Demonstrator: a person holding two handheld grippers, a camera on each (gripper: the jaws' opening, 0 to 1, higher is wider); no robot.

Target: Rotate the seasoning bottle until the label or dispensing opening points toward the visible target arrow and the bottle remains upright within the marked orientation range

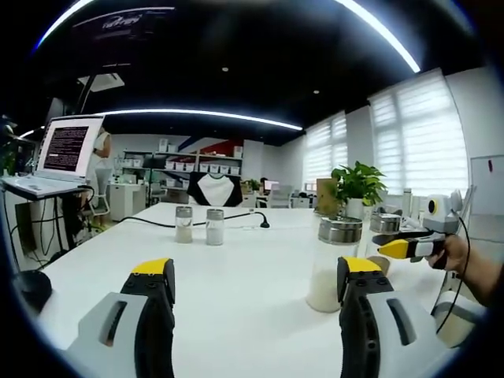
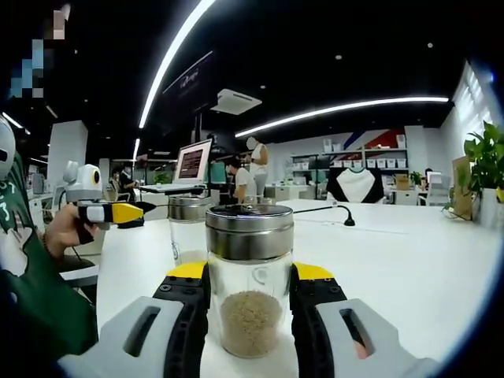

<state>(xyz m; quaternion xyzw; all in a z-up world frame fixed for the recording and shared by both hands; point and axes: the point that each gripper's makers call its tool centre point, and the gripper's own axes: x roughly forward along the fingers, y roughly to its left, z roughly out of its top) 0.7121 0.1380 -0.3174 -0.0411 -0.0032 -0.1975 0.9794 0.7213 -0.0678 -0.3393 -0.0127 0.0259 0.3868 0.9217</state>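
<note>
A glass seasoning bottle (image 2: 249,232) with a metal lid and brownish granules stands upright on the white table (image 2: 409,268). My right gripper (image 2: 250,272) is shut on it, one yellow-tipped jaw against each side of the glass. In the left gripper view this bottle (image 1: 383,224) sits at the right with the right gripper (image 1: 402,246) at it. A second lidded bottle (image 1: 334,264), holding white powder, stands just inside the right jaw of my left gripper (image 1: 256,272), whose jaws are wide open and hold nothing. That bottle (image 2: 187,228) stands behind the held one, with the left gripper (image 2: 126,214) to its left.
Two small shakers (image 1: 198,226) stand mid-table, with a black cable (image 1: 236,219) behind them. A potted plant (image 1: 358,185) is at the far right. A laptop (image 1: 67,150) sits on a stand to the left. A green sleeve (image 2: 31,291) and a hand are at my left.
</note>
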